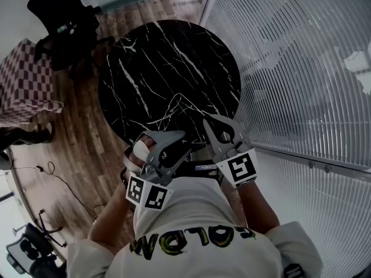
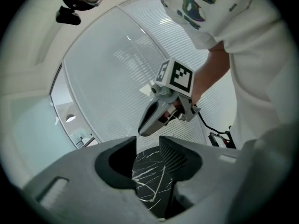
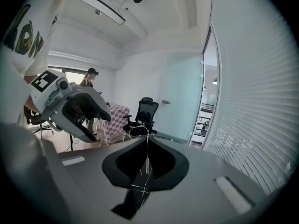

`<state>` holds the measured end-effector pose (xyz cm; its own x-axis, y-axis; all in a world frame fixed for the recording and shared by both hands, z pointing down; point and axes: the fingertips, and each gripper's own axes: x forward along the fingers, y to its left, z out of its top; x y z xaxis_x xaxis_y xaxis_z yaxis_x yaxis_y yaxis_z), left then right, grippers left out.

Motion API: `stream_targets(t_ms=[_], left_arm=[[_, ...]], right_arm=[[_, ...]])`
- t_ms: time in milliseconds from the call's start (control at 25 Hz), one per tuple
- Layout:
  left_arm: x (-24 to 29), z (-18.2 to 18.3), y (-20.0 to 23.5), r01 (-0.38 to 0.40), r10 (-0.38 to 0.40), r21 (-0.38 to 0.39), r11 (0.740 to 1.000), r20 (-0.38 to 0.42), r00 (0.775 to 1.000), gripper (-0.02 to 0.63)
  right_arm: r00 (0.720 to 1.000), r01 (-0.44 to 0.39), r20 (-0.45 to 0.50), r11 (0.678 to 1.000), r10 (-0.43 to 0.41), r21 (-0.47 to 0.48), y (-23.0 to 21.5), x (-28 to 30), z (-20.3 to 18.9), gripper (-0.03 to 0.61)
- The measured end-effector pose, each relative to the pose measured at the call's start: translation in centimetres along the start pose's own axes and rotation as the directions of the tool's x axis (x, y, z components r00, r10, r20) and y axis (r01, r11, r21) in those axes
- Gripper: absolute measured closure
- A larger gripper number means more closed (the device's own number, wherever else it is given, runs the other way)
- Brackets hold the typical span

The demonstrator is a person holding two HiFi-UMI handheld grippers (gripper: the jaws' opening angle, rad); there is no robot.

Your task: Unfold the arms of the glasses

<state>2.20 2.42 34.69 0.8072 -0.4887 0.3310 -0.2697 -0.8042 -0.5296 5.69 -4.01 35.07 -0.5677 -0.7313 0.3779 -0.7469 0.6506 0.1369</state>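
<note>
The glasses (image 1: 181, 106) are a thin pale wire frame, hard to tell from the white veins of the round black marble table (image 1: 145, 57). They hang just above the table's near part. My right gripper (image 1: 209, 121) is shut on them; in the right gripper view the wire (image 3: 139, 129) sticks out past the closed tips of my right gripper (image 3: 147, 143). My left gripper (image 1: 175, 138) is a little to their left, with a gap between its jaws and nothing in it. In the left gripper view, my left gripper (image 2: 147, 143) faces the right gripper (image 2: 161, 111).
A black office chair (image 1: 64, 25) and a checkered seat (image 1: 26, 77) stand on the wooden floor left of the table. White slatted blinds (image 1: 301, 68) run along the right. Cables (image 1: 52, 172) lie on the floor at lower left. A person (image 3: 88, 78) stands far off.
</note>
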Motion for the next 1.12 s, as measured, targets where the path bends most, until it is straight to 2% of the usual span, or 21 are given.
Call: stream_targets(t_ms=[160, 280, 480, 600, 760, 880, 1120], left_arm=[[0.7, -2.9, 2.1, -0.07, 0.066, -0.148, 0.987, -0.033, 0.997, 0.466], [0.9, -5.1, 2.2, -0.079, 0.059, -0.267, 0.96, -0.083, 0.995, 0.466], [1.6, -8.8, 1.6, -0.093, 0.047, -0.384, 0.919, -0.127, 0.991, 0.466], [2.2, -11.1, 0.5, -0.089, 0.018, -0.478, 0.874, -0.15, 0.988, 0.466], [3.0, -13.4, -0.5, -0.099, 0.012, -0.534, 0.84, -0.165, 0.986, 0.467], [3.8, -15.0, -1.6, -0.103, 0.001, -0.599, 0.794, -0.169, 0.986, 0.468], [4.8, -18.8, -3.7, -0.161, 0.003, -0.712, 0.684, -0.218, 0.976, 0.493]], right_arm=[[1.0, 0.002, 0.0, 1.0, -0.002, -0.018, -0.5, 1.4, -1.4, 0.568], [1.0, -0.016, -0.01, 1.0, 0.016, -0.007, -0.3, 2.3, -2.9, 0.568], [0.999, -0.03, -0.025, 0.999, 0.031, 0.016, -0.6, 4.1, -5.9, 0.568], [0.998, -0.045, -0.042, 0.998, 0.046, 0.033, -0.4, 5.3, -8.2, 0.568], [0.996, -0.072, -0.043, 0.997, 0.073, 0.026, 0.2, 7.1, -10.9, 0.568], [0.995, -0.084, -0.048, 0.996, 0.086, 0.029, 0.5, 7.9, -13.1, 0.568], [0.992, -0.103, -0.07, 0.994, 0.105, 0.033, 1.4, 9.5, -18.3, 0.568]])
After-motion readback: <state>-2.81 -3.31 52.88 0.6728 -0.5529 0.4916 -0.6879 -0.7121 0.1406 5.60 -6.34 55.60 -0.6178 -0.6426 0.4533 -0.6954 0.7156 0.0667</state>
